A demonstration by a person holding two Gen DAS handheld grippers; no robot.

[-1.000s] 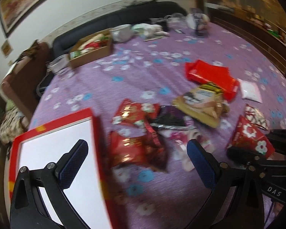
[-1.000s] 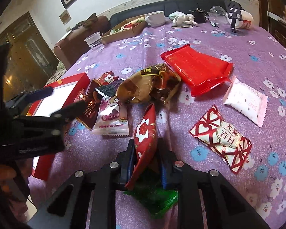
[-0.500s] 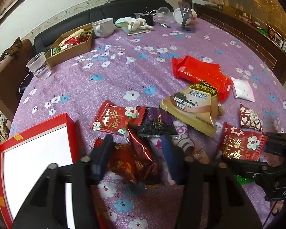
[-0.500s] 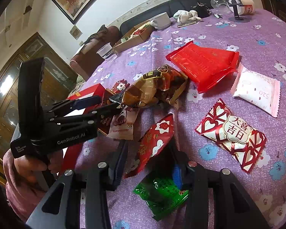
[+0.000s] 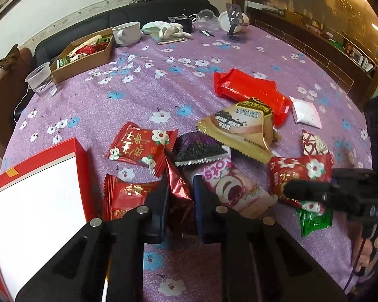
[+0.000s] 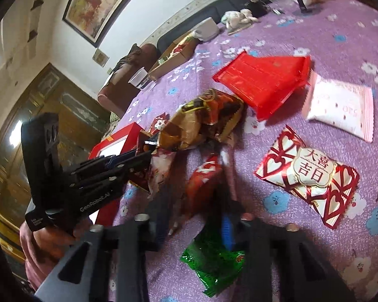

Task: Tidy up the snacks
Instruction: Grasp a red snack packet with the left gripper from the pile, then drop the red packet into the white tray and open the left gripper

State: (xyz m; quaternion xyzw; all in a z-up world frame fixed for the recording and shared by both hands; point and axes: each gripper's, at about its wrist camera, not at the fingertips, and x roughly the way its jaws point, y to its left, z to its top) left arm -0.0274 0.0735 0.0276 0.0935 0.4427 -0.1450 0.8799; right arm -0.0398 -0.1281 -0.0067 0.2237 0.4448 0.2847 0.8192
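My left gripper [image 5: 180, 176] is shut on a dark red foil snack packet [image 5: 180, 193] in the pile of snacks on the purple flowered tablecloth; it also shows in the right wrist view [image 6: 138, 158]. The red box with a white inside [image 5: 35, 201] lies just to its left. My right gripper [image 6: 196, 176] stands open around a red flowered packet [image 6: 201, 178], which also shows in the left wrist view [image 5: 300, 176], over a green packet [image 6: 214, 261]. The right gripper also shows in the left wrist view [image 5: 302, 191].
Around lie a gold bag [image 5: 239, 130], a big red pack [image 5: 252, 93], a pink-white sachet [image 6: 340, 108], a red heart packet [image 6: 307, 176], a pink bear packet [image 5: 229, 188]. At the back stand a plastic cup [image 5: 41, 81], a cardboard box [image 5: 83, 55] and a mug [image 5: 127, 34].
My left gripper came in from over the box and shut on the dark red foil packet. My right gripper, earlier shut on the red flowered packet, has opened.
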